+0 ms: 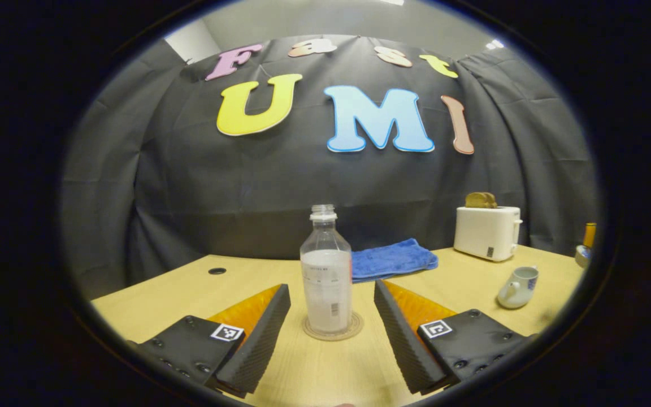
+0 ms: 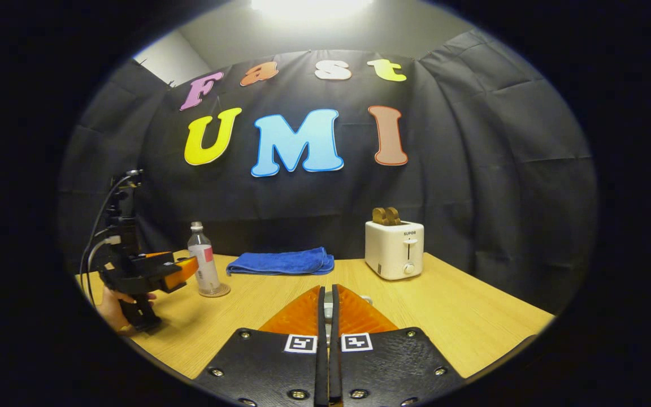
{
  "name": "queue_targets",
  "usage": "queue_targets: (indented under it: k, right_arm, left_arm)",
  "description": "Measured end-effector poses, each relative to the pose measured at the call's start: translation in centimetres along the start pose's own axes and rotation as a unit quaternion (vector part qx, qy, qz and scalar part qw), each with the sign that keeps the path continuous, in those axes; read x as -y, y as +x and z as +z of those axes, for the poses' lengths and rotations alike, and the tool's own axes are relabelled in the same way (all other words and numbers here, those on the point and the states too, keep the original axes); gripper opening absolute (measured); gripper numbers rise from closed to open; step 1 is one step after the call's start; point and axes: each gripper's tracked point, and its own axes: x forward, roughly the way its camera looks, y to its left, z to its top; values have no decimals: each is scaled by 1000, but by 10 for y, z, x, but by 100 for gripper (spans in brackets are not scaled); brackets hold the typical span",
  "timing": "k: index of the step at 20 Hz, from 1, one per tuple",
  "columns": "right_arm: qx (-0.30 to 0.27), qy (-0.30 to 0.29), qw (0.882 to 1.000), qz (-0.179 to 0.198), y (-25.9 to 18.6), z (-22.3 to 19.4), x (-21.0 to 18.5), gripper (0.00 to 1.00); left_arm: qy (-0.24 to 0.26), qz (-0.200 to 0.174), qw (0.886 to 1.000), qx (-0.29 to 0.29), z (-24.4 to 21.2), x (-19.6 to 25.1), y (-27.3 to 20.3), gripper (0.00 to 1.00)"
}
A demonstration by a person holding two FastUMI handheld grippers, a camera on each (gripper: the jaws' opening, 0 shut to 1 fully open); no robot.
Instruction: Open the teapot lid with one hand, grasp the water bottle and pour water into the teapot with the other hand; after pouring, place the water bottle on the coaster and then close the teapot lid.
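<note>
Left gripper view: water bottle (image 1: 326,271) stands upright on a round coaster (image 1: 354,328) on the table (image 1: 161,294), long axis vertical, neck at 12 o'clock, cap off (open mouth at top). Clear plastic; fill level hard to read behind the pale label. The left hand-held gripper (image 1: 331,316) is spread wide, one finger at 9 o'clock of the bottle and one at 3 o'clock, neither touching it, nothing held. Teapot (image 1: 518,287) sits at 3 o'clock of the bottle, well apart, small and pale, spout pointing toward 9 o'clock; lid status not clear at this size. Folded blue towel (image 1: 393,259) lies just behind the bottle toward 1 o'clock. White toaster (image 1: 487,232) at 2 o'clock, with toast (image 1: 480,199) sticking up out of its slot.

Right gripper view: right hand-held gripper (image 2: 328,308) has its fingers nearly together, a thin slit between them. A small pale thing shows between and just past the tips at 12 o'clock (cannot tell what it is, or whether the fingers press on it). Bottle (image 2: 203,265) on its coaster (image 2: 218,292) is at 10 o'clock, upright. The left hand-held gripper (image 2: 181,270) is just beside it at 9 o'clock, with a hand (image 2: 112,308) under its body. Towel (image 2: 283,262) at 11 o'clock, toaster (image 2: 395,249) at 1 o'clock, toast (image 2: 386,215) in its slot.
</note>
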Motion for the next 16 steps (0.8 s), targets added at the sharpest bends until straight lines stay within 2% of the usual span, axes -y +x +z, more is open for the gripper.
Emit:
queue_targets:
  k: [3,7,12,16]
  right_arm:
    - [14,5,1000,-6,33,4,3,1]
    - [2,-4,1000,-15,84,-15,2,1]
    - [-17,-15,999,-26,115,-38,6,1]
    - [-30,-26,999,-30,126,-50,7,1]
  left_arm:
    - [-9,-14,1000,3,7,11,-32,100]
    - [5,-25,999,25,24,23,-65,100]
    - [-13,-35,999,23,20,26,-77,100]
    - [-37,-28,999,14,10,15,-70,100]
